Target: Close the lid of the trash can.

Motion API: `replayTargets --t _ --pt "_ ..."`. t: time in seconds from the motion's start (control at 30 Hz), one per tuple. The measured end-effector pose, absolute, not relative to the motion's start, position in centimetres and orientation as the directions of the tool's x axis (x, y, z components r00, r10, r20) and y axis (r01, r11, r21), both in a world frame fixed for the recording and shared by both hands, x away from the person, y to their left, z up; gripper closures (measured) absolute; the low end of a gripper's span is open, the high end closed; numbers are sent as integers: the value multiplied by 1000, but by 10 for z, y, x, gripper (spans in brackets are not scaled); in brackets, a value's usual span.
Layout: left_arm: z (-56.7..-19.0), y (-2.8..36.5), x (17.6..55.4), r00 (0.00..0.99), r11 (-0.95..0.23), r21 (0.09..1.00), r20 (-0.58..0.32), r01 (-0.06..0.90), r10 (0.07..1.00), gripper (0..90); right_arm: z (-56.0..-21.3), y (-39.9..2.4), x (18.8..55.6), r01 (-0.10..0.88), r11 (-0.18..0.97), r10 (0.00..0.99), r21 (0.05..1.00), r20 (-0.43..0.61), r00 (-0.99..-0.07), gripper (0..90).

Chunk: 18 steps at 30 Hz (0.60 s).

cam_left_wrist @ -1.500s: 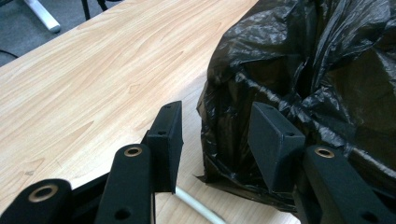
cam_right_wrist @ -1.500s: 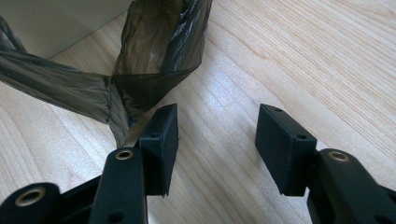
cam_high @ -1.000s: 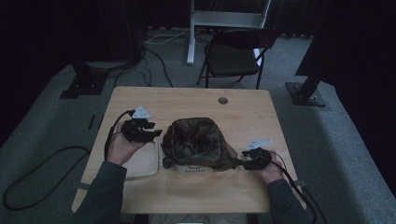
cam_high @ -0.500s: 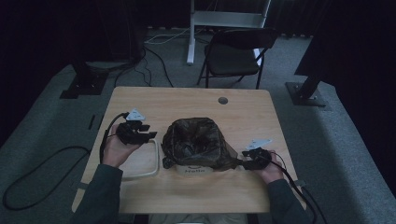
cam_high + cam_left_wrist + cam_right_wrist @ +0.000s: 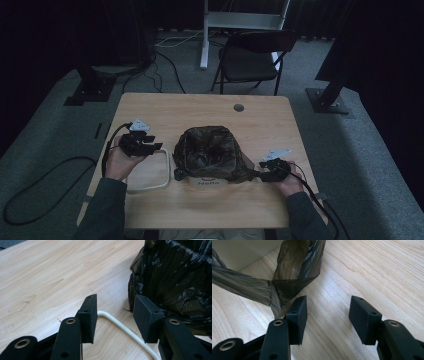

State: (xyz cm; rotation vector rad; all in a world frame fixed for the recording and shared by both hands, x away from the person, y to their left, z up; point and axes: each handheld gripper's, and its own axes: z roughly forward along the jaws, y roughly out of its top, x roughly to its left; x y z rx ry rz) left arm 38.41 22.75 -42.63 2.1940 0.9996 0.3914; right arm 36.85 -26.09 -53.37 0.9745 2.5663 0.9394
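Bin [image 5: 207, 181]: small pale bin near the table's middle, toward the person's edge; dark lettering on its front wall, too blurred to read.
Bag [image 5: 212, 150]: dark plastic bag lining the bin, its mouth open upward and its edge draped over the rim; glossy black and crinkled in the left gripper view [image 5: 175, 277].
Bag flap [image 5: 294, 270]: a loose translucent brown tail of the bag stretches out from the bin's right side and lies on the wood, folded over near its end.
Ring [image 5: 150, 172]: white rounded-rectangle ring lying flat on the table just left of the bin; one corner of it curves between the left jaws in the left gripper view [image 5: 117, 323].
Left gripper [image 5: 150, 146]: held in the left hand [image 5: 119, 162] above the ring's far side, pointing toward the bin; jaws stand apart with nothing pressed between them. In its own view [image 5: 115, 315] the ring lies below the gap and the bag sits just beyond the right jaw, apart from it.
Right gripper [image 5: 261, 175]: held in the right hand [image 5: 290, 182] at the bin's right side, low over the table, pointing at the flap; jaws apart and holding nothing. In its own view [image 5: 328, 312] the flap's folded end reaches just beside the tip of the left jaw; whether they touch I cannot tell. Bare wood fills the gap.
Table [image 5: 280, 125]: light wood, with a small round grommet [image 5: 238, 107] near its far edge.
Beyond the table: folding chair [image 5: 250, 60] on grey carpet.
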Motion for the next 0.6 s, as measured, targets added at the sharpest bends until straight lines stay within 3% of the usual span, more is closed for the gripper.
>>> replayTargets --t 0.6 --pt "-439 244 386 635 -450 678 -33 581 771 567 -534 -261 368 507 570 663 646 2 -749 481"
